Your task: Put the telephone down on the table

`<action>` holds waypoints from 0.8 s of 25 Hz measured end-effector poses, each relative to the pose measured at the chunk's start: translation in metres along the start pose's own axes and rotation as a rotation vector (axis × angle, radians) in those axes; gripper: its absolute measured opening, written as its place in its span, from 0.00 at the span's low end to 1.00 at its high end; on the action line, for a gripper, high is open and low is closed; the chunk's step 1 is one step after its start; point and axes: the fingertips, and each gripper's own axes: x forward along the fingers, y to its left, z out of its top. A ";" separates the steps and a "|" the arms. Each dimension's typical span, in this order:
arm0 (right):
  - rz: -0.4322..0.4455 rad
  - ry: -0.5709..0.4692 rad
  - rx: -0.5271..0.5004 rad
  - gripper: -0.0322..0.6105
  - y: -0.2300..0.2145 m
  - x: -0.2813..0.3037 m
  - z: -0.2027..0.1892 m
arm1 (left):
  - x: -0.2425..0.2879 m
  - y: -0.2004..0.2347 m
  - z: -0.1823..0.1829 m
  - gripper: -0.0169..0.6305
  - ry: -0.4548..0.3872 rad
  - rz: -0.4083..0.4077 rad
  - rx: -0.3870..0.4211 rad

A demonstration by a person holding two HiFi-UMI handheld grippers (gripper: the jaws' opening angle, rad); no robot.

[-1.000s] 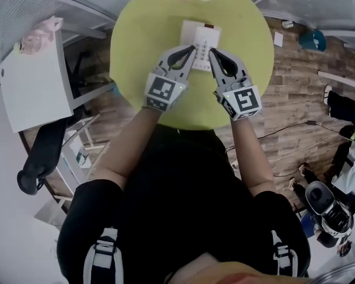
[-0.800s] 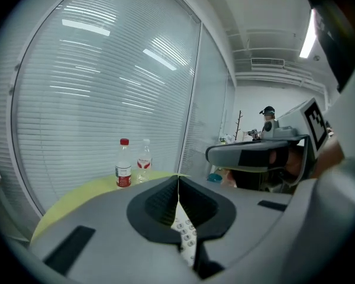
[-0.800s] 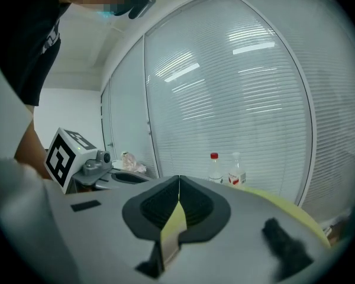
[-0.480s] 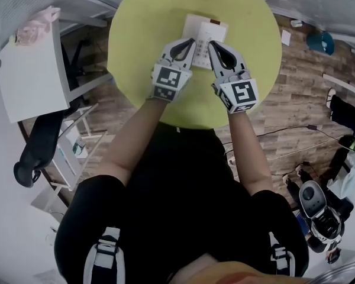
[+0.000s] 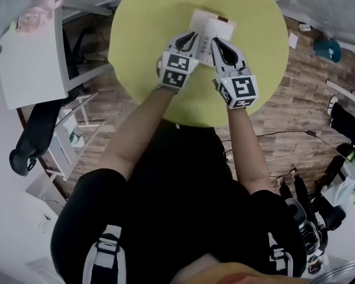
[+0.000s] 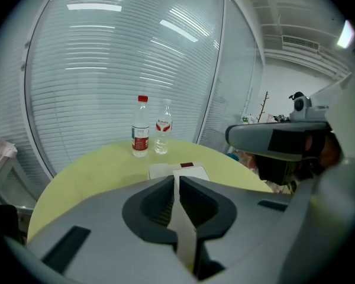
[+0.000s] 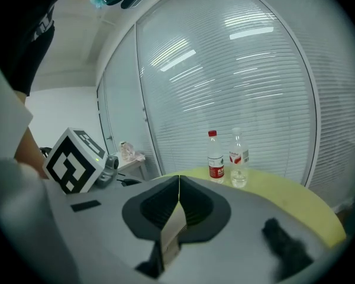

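The white telephone (image 5: 208, 27) with a small red patch is over the round yellow-green table (image 5: 148, 34), between my two grippers. My left gripper (image 5: 189, 38) is shut on its left edge and my right gripper (image 5: 218, 44) on its right edge. In the left gripper view a pale strip is pinched between the jaws of the left gripper (image 6: 175, 179) and runs into the telephone (image 6: 178, 171) just ahead. The right gripper (image 7: 178, 179) pinches a similar pale strip, and the jaws hide the rest of the telephone. Whether the telephone touches the table I cannot tell.
Two water bottles (image 6: 141, 127) (image 6: 162, 128) stand at the table's far edge, in front of a glass wall with blinds. A white desk (image 5: 29, 64) and a black chair (image 5: 35, 135) are at the left. Cables (image 5: 296, 135) lie on the wooden floor at the right.
Both grippers, with the telephone between them, have sunk toward the table and shifted a little away from the person. The jaws have stayed shut.
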 end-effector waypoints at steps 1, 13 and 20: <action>0.000 0.003 0.002 0.08 0.000 0.000 -0.001 | 0.002 0.000 -0.002 0.05 0.015 0.002 -0.003; -0.008 0.018 0.032 0.08 -0.007 -0.005 -0.005 | 0.024 0.007 -0.039 0.36 0.255 0.061 -0.071; -0.009 0.028 0.046 0.08 -0.009 -0.008 -0.008 | 0.039 0.009 -0.057 0.40 0.338 0.079 -0.115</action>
